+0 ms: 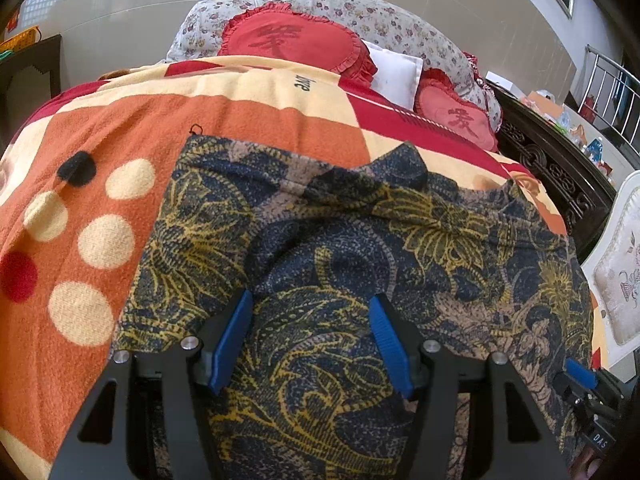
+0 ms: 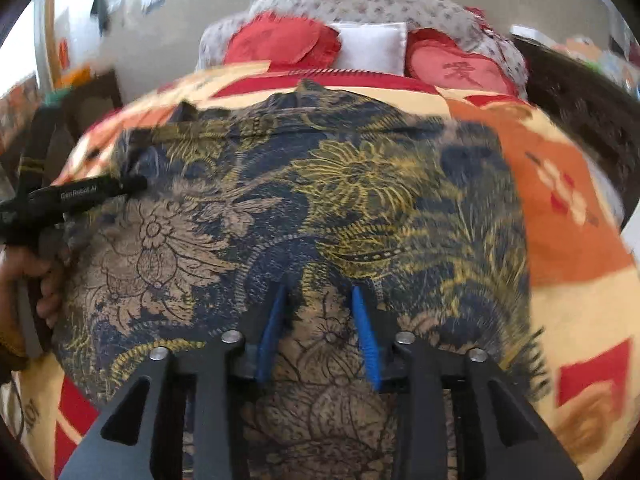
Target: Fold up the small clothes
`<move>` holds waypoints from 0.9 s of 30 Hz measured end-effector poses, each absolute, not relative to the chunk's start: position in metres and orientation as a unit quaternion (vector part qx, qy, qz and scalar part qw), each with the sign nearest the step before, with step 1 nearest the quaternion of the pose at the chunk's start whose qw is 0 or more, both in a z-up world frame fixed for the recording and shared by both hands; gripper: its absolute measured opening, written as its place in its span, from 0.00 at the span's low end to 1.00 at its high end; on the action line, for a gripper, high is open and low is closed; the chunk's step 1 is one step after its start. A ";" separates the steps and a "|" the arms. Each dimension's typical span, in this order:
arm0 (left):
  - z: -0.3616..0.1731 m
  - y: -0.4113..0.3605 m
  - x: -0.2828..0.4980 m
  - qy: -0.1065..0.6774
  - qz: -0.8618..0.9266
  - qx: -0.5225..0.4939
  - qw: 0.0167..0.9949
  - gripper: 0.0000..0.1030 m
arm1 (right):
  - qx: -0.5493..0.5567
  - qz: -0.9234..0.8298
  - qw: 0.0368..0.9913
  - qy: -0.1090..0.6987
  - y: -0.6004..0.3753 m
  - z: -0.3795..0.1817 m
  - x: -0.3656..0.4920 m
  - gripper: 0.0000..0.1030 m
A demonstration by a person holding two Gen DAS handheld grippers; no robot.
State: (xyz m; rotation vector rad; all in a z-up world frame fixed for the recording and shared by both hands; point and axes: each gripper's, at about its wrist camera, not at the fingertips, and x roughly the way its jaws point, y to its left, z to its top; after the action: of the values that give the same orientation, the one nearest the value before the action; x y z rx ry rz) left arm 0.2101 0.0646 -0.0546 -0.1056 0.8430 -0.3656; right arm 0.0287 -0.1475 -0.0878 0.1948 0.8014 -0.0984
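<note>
Spread over our bed's orange blanket (image 1: 120,128), the patterned garment (image 1: 320,240) lies mostly flat beneath and ahead of both fingers, so we hover the left gripper (image 1: 312,312) and right gripper (image 2: 318,300) wide apart, empty, presumably choosing an edge to fold.

My right wrist view is smeared with motion blur, so the far pillows (image 2: 360,52) and the clutter at its right edge are too soft to make out, and the near part of the patterned garment (image 2: 280,208) is hidden under my own right gripper (image 2: 320,332). In my left wrist view, my left gripper (image 1: 312,340) covers the garment's near hem, and the right gripper (image 1: 584,384) is cut off at the lower right corner. Whether either pair of jaws touches the cloth below, I cannot tell.
</note>
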 end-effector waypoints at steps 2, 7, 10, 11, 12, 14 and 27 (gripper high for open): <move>-0.055 0.065 0.210 0.406 -0.176 -0.051 0.895 0.62 | 0.102 -0.050 0.915 0.388 -0.149 -0.091 0.030 0.55; -0.054 0.061 0.211 0.415 -0.178 -0.036 0.892 0.67 | 0.086 -0.063 0.917 0.385 -0.143 -0.090 0.029 0.57; -0.039 0.058 0.208 0.436 -0.181 0.007 0.881 0.68 | 0.095 -0.060 0.916 0.385 -0.145 -0.090 0.031 0.58; -0.028 0.067 0.201 0.438 -0.183 -0.007 0.880 0.68 | 0.102 -0.056 0.916 0.385 -0.147 -0.091 0.031 0.58; -0.016 0.078 0.191 0.435 -0.190 -0.028 0.879 0.68 | 0.106 -0.054 0.915 0.385 -0.148 -0.091 0.031 0.58; 0.004 0.104 0.164 0.423 -0.198 -0.066 0.882 0.71 | 0.113 -0.050 0.915 0.384 -0.150 -0.092 0.030 0.58; -0.048 0.170 0.000 0.441 -0.229 -0.242 0.833 0.79 | 0.122 -0.044 0.915 0.383 -0.153 -0.092 0.030 0.58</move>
State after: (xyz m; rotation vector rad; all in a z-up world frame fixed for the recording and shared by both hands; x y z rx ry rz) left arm 0.0000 0.1699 -0.0481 -0.5122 0.9348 -0.4845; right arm 0.0296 -0.1532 -0.0924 0.2519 0.7875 -0.0903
